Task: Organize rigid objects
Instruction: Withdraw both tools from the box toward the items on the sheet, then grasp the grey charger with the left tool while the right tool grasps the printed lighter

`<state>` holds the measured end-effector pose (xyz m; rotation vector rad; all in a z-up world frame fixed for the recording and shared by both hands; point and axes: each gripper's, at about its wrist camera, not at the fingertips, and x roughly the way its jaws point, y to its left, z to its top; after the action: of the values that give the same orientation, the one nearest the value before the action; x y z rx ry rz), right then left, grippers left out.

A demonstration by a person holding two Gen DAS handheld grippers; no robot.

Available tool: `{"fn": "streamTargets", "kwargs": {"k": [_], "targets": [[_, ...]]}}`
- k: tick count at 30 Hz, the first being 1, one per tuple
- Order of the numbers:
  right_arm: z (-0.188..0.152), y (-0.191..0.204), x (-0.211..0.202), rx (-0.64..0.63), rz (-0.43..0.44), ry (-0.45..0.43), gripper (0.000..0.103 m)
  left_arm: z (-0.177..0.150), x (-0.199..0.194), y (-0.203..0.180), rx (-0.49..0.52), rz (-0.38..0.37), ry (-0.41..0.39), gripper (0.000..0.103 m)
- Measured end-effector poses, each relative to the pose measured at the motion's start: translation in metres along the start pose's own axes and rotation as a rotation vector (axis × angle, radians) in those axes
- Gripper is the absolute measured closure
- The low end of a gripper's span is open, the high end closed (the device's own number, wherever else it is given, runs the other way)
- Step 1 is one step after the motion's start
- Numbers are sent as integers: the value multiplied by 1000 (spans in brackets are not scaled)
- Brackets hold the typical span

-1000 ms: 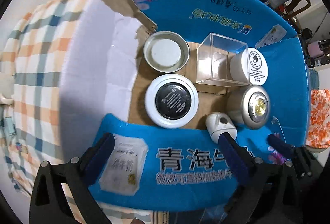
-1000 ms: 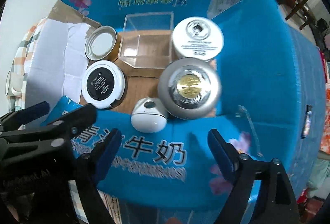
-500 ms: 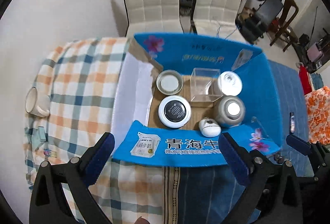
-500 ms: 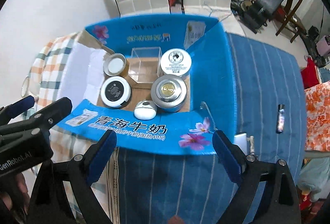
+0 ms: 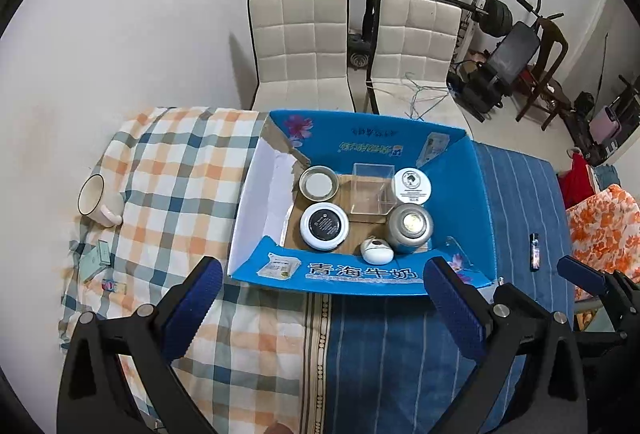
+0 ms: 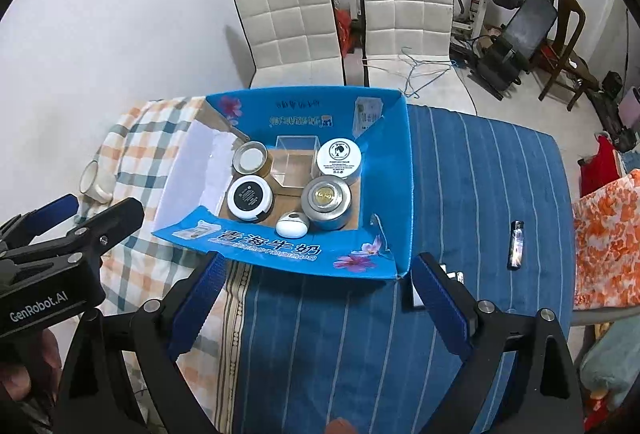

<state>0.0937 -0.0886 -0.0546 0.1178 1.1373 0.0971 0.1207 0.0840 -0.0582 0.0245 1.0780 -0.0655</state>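
- Left gripper [image 5: 320, 298] nearest the lens, jaws spread wide, nothing between the blue pads, held above the cloth short of the box.
- Right gripper [image 6: 320, 294] likewise agape and empty, hanging over the blue striped cloth [image 6: 460, 194]; left gripper seen at the left edge of the right wrist view.
- Just beyond, blue cardboard box [image 5: 460, 170] with flaps folded outward, resting across the seam between checked cloth [image 5: 180, 162] and striped cloth.
- Inside, front row: black-lidded white jar [image 5: 324, 225], small white oval case [image 5: 376, 250] against the near wall, silver jar with gold centre [image 5: 410, 226].
- Back row: open round tin [image 5: 319, 183], clear plastic cube [image 5: 370, 188], white cream jar [image 5: 412, 186].
- Outside the box: lighter [image 6: 516, 244] lying on the striped cloth to the right, white mug [image 5: 96, 200] on its side at the left edge.
- Farthest: two white padded chairs [image 5: 300, 46] against the wall, weight bench [image 5: 516, 54] at right.
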Motion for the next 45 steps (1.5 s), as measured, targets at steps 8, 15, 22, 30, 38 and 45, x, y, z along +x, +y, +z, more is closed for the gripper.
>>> {"fn": "streamTargets", "kwargs": {"k": [8, 15, 22, 30, 38, 45], "targets": [[-8, -53, -12, 66, 16, -12, 7, -2, -5, -47, 33, -19, -10, 0], [-38, -167, 11, 217, -108, 65, 7, -28, 41, -131, 116, -100, 103, 0], [-81, -276, 75, 403, -135, 200, 7, -68, 113, -208, 162, -161, 276, 0], [-75, -347, 145, 515, -136, 206, 13, -96, 175, -250, 117, -65, 374, 0], [-38, -356, 200, 429, -151, 226, 37, -106, 214, -269, 54, -4, 448, 0], [-41, -339, 216, 265, -232, 246, 75, -113, 223, -272, 42, 17, 461, 40]]}}
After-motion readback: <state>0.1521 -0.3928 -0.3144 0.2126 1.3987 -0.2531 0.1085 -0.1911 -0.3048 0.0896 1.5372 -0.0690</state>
